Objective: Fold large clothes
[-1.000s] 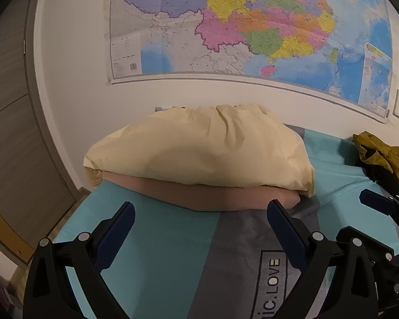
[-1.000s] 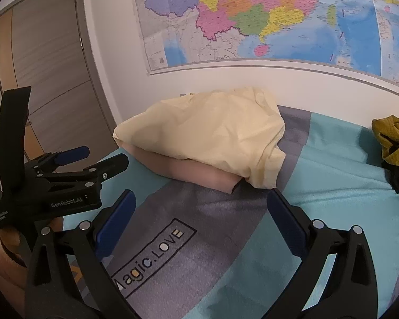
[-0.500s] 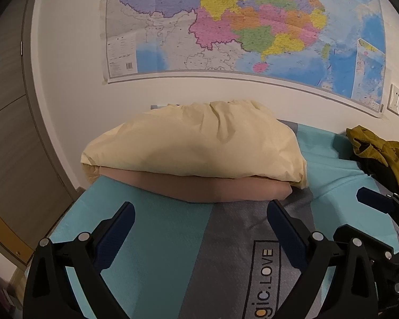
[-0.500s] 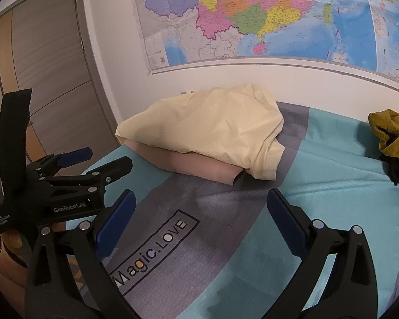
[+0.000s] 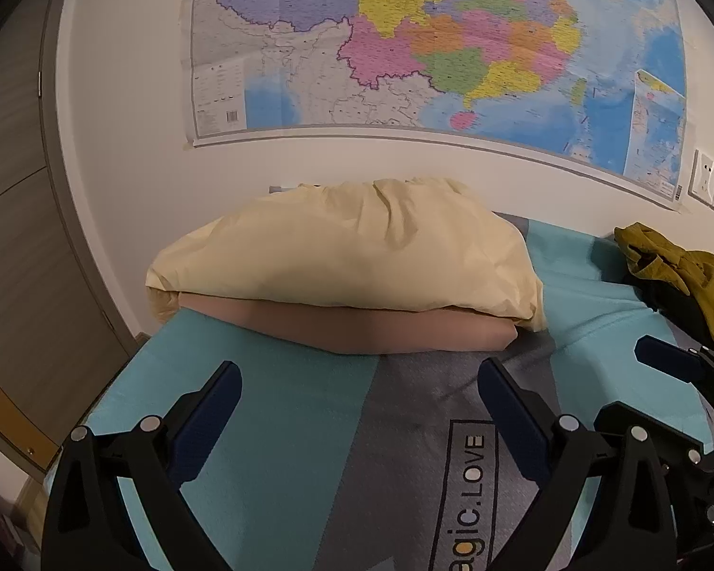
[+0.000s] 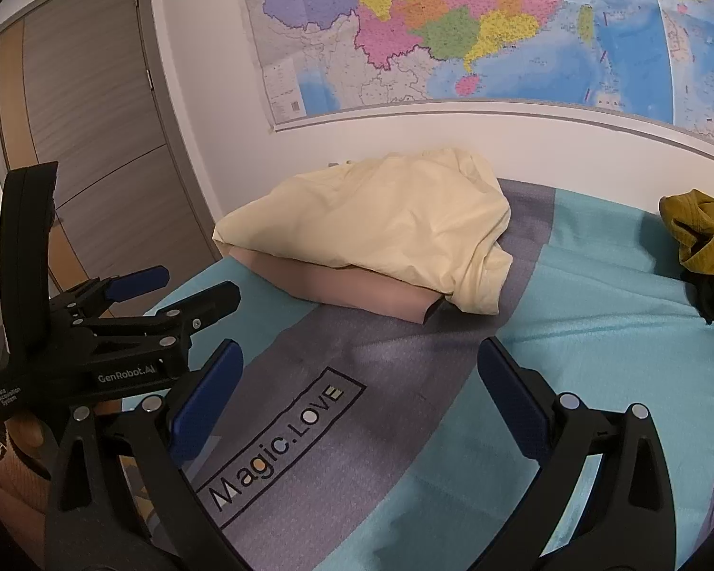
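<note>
Bedroom, teal-and-grey bedspread [image 6: 595, 333], wall map [image 5: 452, 47] behind. Olive garment [image 6: 699, 228] bunched at far right edge, untouched. Left gripper [image 5: 357, 409] and right gripper [image 6: 357, 390]: jaws spread, empty. Advisable: reach right, pinch one clean hem, spread flat before folding.

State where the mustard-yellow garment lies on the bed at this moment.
The mustard-yellow garment lies crumpled at the right edge of both views, on the teal bedspread by the wall, well right of the cream pillow, untouched.

Black plastic tongs [image 6: 357, 395] w/ blue pads [image 6: 204, 395], silver screws, white "GenRobot.AI" lettering.
</note>
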Action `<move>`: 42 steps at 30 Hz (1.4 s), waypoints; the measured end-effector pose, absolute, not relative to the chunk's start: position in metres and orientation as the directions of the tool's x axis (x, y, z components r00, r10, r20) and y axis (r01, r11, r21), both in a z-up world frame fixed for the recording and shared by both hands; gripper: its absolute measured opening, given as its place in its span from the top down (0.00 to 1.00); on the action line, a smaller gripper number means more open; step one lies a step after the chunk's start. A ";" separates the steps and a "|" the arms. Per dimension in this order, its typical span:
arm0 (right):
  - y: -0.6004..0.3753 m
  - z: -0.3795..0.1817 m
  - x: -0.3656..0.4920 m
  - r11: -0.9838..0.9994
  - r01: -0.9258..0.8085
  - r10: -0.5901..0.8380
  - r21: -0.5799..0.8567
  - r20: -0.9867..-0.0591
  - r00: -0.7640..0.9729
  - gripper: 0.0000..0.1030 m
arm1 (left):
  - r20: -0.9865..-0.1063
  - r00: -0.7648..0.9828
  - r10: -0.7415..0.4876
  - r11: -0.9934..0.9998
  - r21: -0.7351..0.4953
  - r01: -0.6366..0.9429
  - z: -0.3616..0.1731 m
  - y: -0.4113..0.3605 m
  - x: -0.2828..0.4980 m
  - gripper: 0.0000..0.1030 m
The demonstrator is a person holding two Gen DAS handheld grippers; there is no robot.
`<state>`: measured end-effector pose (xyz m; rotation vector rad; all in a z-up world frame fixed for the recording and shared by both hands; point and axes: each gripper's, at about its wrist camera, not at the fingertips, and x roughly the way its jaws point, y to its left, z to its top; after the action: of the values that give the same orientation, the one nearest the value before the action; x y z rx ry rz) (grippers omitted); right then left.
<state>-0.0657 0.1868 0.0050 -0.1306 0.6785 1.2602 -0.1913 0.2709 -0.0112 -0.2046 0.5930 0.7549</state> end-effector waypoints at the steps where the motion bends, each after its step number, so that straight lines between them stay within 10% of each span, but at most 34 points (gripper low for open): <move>1: 0.187 0.005 -0.066 0.325 -0.906 0.832 0.270 -0.538 0.138 0.06 | -0.572 0.575 0.584 0.718 0.034 -0.695 -0.011 0.270 -0.192 0.07; 42: 0.160 -0.002 -0.059 0.386 -0.871 0.826 0.303 -0.535 0.179 0.06 | -0.613 0.596 0.519 0.755 0.002 -0.655 -0.025 0.259 -0.181 0.07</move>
<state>-0.0595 0.1604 -0.0017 -0.0767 0.7020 1.2009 -0.1809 0.2587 -0.0254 -0.2338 0.6316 0.6889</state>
